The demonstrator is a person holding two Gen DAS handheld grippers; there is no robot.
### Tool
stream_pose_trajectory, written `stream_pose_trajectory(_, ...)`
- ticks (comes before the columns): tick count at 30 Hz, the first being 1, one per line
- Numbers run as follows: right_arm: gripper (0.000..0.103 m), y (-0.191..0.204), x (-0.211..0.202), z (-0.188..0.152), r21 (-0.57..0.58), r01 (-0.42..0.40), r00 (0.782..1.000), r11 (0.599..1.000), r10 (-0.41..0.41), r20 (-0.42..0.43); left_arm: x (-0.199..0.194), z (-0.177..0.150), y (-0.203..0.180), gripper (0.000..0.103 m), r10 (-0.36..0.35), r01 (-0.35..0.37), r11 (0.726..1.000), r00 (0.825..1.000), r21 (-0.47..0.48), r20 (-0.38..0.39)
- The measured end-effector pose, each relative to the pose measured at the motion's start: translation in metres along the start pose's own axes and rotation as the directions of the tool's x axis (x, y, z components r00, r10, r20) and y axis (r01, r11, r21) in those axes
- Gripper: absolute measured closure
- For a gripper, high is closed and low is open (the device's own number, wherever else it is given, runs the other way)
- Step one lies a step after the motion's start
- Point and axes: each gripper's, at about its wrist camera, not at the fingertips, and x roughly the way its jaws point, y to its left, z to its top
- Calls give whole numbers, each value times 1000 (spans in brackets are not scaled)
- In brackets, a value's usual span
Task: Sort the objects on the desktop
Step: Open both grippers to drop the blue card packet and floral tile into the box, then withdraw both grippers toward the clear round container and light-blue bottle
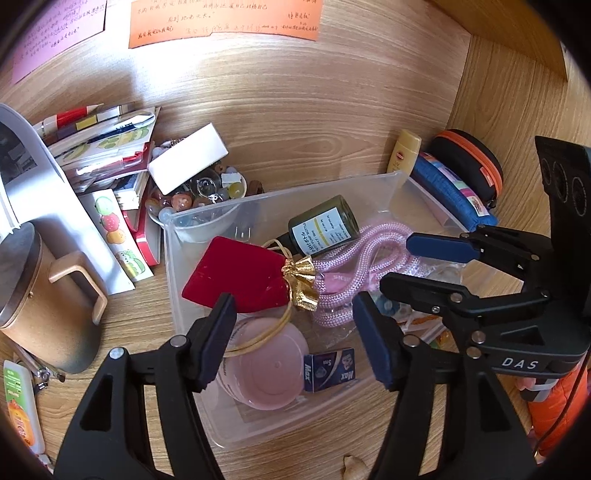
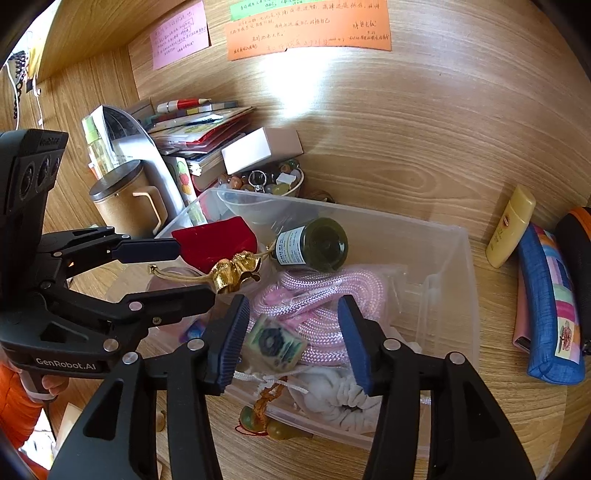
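Right gripper (image 2: 293,339) hangs wide open over the clear plastic bin (image 2: 463,258), a small patterned cube (image 2: 275,345) between its fingers, touching neither. Left gripper (image 2: 192,271) gapes beside the red pouch (image 2: 216,245). Pink rope (image 2: 325,295) lies coiled beneath.

— What sort of place is this?

— A home study nook: a wood-grain surface (image 2: 388,147) closed in by matching wooden panels at the back and sides.

— What shows that?

— Handwritten paper notes, one orange (image 2: 308,31) and one pink (image 2: 180,35), are stuck on the back panel at twelve o'clock. At ten o'clock a pile of books and booklets (image 2: 192,125) leans beside a lidded mug (image 2: 122,201). A bowl of beads and trinkets (image 2: 269,181) sits behind a clear plastic bin (image 2: 448,295) of personal keepsakes, and at three o'clock lie a yellow lotion bottle (image 2: 509,227) and a blue fabric pouch (image 2: 550,306).
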Motion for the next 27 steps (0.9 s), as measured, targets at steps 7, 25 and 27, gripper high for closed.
stream_pose_trajectory(7, 57, 2, -3, 1, -4, 7, 1000, 1000, -7, 7, -7, 1, 2, 38, 23, -23, 1000, 1000, -4, 15)
stream_pose_trajectory(25, 20, 21, -58, -12, -51, 119, 989, 992, -113, 98, -49, -7, -9, 8, 70, -70, 998, 995, -11, 78)
stream_pose_trajectory(27, 20, 23, -64, -16, -56, 131, 987, 990, -125, 101, -56, -10, -12, 8, 89, -88, 996, 992, -7, 87)
